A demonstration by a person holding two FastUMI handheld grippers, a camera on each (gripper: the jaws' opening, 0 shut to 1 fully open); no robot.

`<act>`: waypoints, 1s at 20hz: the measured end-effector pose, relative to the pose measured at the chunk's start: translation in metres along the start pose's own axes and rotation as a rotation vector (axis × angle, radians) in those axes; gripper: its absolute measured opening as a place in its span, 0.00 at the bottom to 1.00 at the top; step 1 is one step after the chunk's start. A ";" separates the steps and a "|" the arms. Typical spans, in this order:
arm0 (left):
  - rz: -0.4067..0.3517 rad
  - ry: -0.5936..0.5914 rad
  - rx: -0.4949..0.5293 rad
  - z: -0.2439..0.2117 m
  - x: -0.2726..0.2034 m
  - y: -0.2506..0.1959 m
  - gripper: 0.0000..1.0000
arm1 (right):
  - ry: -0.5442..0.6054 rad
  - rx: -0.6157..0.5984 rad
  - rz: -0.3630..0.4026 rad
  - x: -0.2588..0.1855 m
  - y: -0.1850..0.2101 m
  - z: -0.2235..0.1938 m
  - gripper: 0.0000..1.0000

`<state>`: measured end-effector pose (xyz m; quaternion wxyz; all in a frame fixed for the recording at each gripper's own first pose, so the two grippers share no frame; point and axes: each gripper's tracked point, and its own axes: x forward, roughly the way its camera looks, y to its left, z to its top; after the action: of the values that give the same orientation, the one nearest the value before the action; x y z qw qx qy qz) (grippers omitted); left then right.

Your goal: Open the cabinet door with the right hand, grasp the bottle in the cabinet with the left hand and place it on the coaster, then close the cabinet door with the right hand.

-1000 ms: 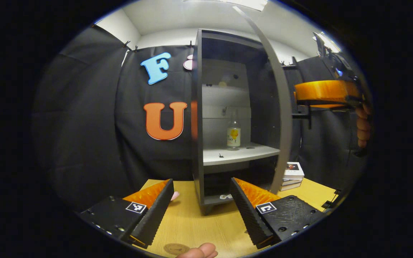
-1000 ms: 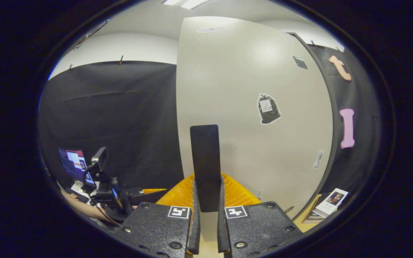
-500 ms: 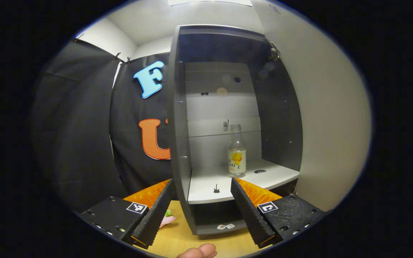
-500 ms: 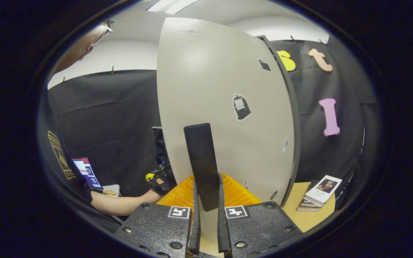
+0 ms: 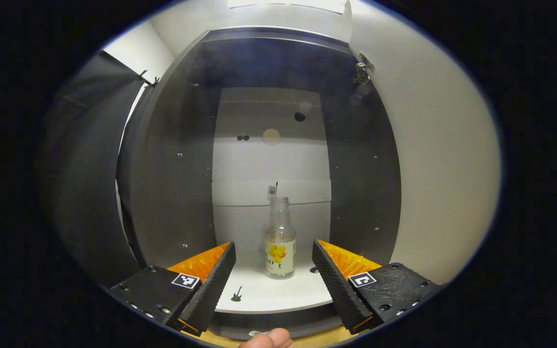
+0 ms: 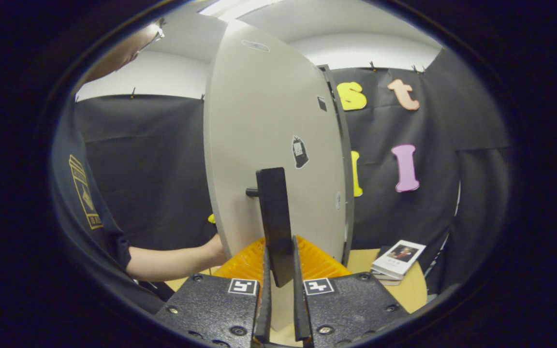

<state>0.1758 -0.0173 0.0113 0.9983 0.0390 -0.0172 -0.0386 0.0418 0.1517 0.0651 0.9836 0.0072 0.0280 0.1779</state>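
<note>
A clear glass bottle with a yellow-flower label stands upright on the white shelf inside the dark cabinet. My left gripper is open at the cabinet mouth, and the bottle lies a little beyond and between its fingertips without touching them. In the right gripper view, my right gripper is shut on the black door handle of the pale cabinet door, which stands swung wide open. The door's inner face fills the right side of the left gripper view.
A person's forearm and dark sleeve reach behind the door at the left of the right gripper view. A small stack of books lies on the wooden table at the right. A fingertip shows at the left gripper view's bottom edge.
My left gripper has moved forward into the cabinet opening, so the bottle is now nearer and centred between its fingers. My right gripper has swung the door further open, still holding the handle.
</note>
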 end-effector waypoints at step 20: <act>0.087 0.133 -0.017 -0.036 0.110 -0.012 0.96 | -0.116 0.051 -0.304 -0.046 -0.125 0.031 0.97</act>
<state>0.2863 -0.0349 -0.0225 0.9983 0.0324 0.0479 0.0072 0.0443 0.0185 0.0952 0.9987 0.0380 -0.0235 0.0255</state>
